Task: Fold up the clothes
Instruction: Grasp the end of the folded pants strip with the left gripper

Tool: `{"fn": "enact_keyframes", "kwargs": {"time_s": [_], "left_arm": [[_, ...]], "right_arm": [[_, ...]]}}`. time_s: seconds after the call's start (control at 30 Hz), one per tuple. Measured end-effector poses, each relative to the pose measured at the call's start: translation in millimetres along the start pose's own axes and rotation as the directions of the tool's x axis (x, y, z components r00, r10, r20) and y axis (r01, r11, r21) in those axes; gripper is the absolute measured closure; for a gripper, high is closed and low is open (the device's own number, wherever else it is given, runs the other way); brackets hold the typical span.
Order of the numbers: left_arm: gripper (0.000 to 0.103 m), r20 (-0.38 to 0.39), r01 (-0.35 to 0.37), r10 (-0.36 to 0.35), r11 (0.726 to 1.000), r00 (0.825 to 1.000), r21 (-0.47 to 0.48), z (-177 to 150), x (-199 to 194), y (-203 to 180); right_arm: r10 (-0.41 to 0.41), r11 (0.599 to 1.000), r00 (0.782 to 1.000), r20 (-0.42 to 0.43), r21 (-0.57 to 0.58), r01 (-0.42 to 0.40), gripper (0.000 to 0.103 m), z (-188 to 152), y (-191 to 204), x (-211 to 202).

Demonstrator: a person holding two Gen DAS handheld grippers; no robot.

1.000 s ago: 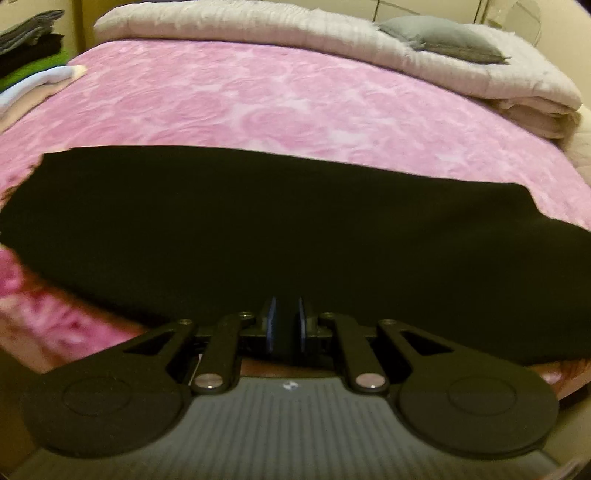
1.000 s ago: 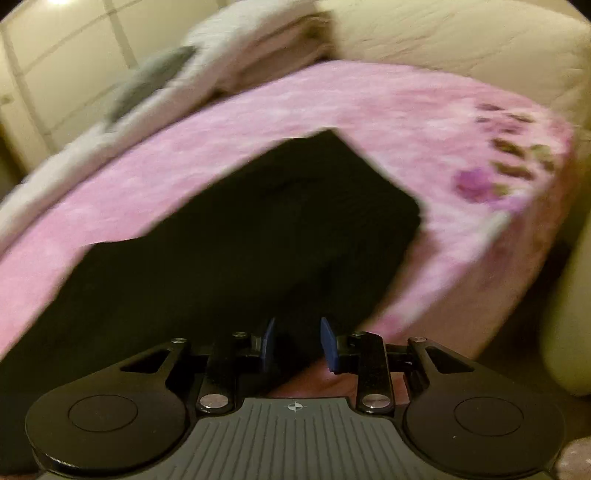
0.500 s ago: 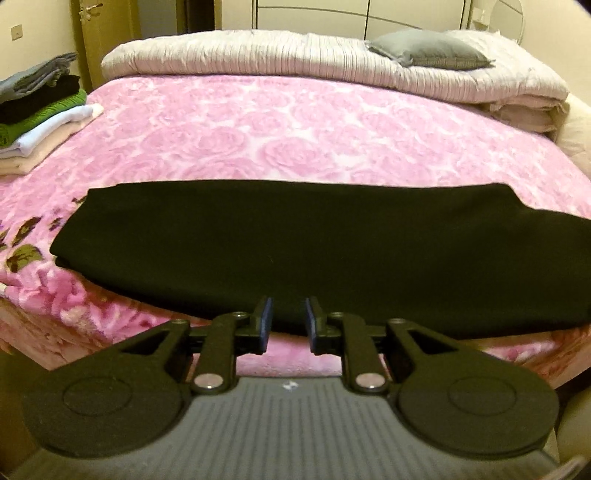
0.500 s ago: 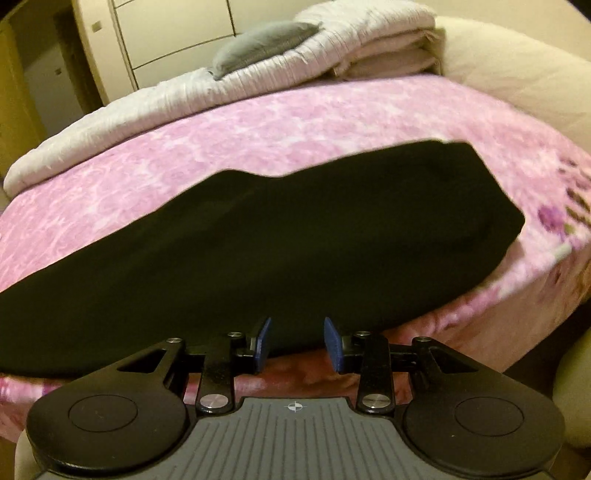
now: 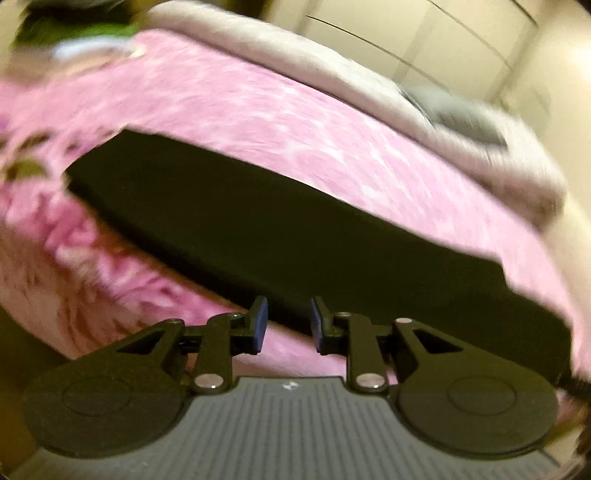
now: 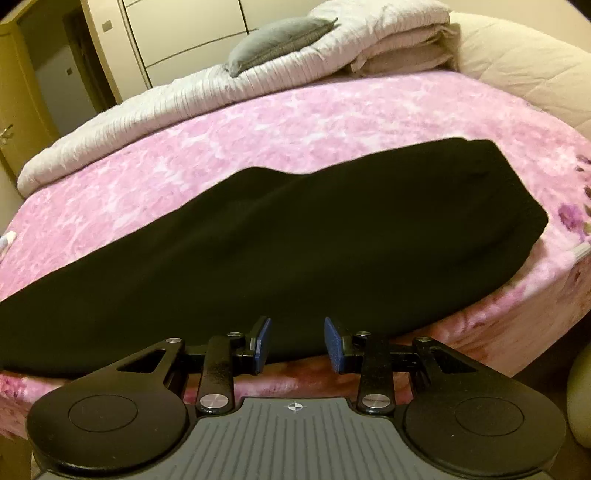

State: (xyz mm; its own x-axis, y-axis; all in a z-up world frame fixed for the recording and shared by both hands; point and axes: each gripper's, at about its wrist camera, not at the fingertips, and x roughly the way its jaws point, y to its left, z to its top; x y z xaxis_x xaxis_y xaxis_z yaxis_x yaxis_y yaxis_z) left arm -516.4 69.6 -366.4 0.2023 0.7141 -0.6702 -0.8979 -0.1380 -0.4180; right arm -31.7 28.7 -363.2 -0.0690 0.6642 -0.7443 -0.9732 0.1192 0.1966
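Note:
A black garment (image 5: 280,229) (image 6: 258,251) lies folded into a long strip along the near edge of a bed with a pink rose blanket (image 5: 258,107) (image 6: 332,114). My left gripper (image 5: 286,325) hovers just short of the strip's near edge, its jaws opening with nothing between them; this view is blurred and tilted. My right gripper (image 6: 297,345) stands open in front of the strip's near edge, toward its right end, and its blue pads (image 6: 334,343) hold nothing.
A folded white quilt (image 6: 184,96) with a grey pillow (image 6: 277,40) lies along the far side of the bed. A stack of folded clothes (image 5: 66,33) sits blurred at the far left corner. Wardrobe doors and a doorway stand behind the bed.
The left gripper let go of the black garment, drew back from the bed and rolled, its jaws opening. The right gripper pulled back and levelled out, jaws slightly wider.

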Motion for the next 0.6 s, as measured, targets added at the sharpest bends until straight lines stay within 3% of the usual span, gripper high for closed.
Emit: {"fn": "enact_keyframes", "kwargs": {"time_s": [0.1,0.2,0.3,0.43,0.53,0.6], "left_arm": [[0.085,0.042,-0.017,0.024,0.985,0.999,-0.173,15.1,2.6,48.6],[0.085,0.081,-0.007,0.036,0.946,0.996,-0.325,27.1,6.6,89.1],[0.084,0.119,0.047,0.011,0.881,0.993,-0.472,32.9,14.1,120.1],[0.083,0.155,0.114,-0.018,0.762,0.988,-0.637,30.0,29.1,146.8],[0.083,0.17,0.116,-0.002,0.739,0.985,-0.664,25.9,34.5,153.7],[0.084,0.163,0.101,0.008,0.752,0.987,-0.651,27.1,36.3,153.2]], "right_arm": [[-0.013,1.0,1.0,-0.013,0.021,0.013,0.067,3.7,-6.0,10.6],[-0.021,0.998,0.999,-0.029,0.062,0.023,0.067,9.2,-13.9,21.2],[-0.033,0.996,0.999,-0.04,0.087,0.036,0.067,13.6,-18.5,29.8],[-0.062,0.995,0.996,-0.061,0.08,0.067,0.067,17.0,-18.7,42.3],[-0.067,0.995,0.996,-0.067,0.073,0.072,0.067,19.8,-17.8,49.2],[-0.068,0.995,0.995,-0.069,0.066,0.073,0.067,22.5,-17.2,52.4]]}}
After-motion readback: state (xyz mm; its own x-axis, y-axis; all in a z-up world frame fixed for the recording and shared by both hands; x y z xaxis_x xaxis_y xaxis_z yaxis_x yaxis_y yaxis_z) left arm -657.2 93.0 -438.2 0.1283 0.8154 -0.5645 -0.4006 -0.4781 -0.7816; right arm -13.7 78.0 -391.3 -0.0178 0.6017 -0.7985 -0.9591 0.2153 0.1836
